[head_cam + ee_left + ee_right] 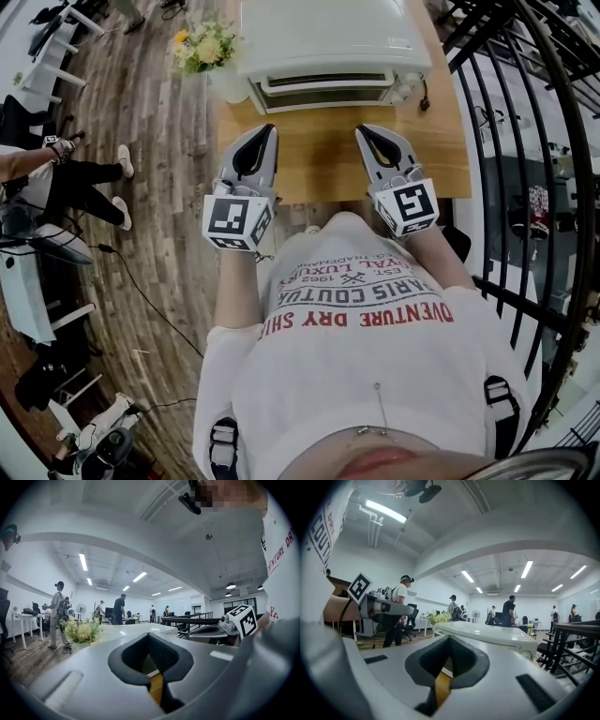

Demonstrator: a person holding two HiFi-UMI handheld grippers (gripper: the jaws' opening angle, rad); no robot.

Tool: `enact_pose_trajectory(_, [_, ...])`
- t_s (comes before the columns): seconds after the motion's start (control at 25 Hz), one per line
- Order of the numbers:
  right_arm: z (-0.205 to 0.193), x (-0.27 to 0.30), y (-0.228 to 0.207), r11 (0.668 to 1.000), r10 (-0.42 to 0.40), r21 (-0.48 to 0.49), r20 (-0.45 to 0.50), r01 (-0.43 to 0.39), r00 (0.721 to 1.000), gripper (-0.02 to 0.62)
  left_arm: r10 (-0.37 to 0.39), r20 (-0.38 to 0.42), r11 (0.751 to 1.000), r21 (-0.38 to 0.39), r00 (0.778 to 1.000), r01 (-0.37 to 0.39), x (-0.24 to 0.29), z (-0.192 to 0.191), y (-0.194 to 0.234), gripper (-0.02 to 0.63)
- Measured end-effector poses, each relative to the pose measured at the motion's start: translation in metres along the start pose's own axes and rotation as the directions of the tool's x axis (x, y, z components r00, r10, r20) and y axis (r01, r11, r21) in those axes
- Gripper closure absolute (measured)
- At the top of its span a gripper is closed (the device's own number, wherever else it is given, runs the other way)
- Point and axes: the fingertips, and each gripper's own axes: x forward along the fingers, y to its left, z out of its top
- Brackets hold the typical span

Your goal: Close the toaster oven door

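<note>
The white toaster oven [328, 42] stands at the far end of the wooden table [323, 159]. Its front with the glass door [323, 89] faces me, and no door leaf lies out over the table. My left gripper [268, 129] and right gripper [362, 129] hover side by side over the table, a short way in front of the oven, both shut with nothing between the jaws. In the left gripper view, the left gripper [149, 634] points at the oven's pale top [140, 630]. In the right gripper view, the right gripper [449, 637] points at the oven [492, 637] and its front knob [528, 654].
A vase of yellow and white flowers [206, 47] sits on the table's far left corner beside the oven. A black metal railing [525, 141] runs along the right. People [56, 178] stand on the wooden floor to the left.
</note>
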Motion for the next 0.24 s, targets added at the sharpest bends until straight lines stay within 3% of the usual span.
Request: enact_pose_trajectory(0.24, [0.0021,0.0024,-0.0056,1.0,-0.003,0.011,0.011,0.003,1.0,0.591,0.004,0.012,1.0,0.001,1.0,-0.004,0.0035,0.0075,0.0025,0.594])
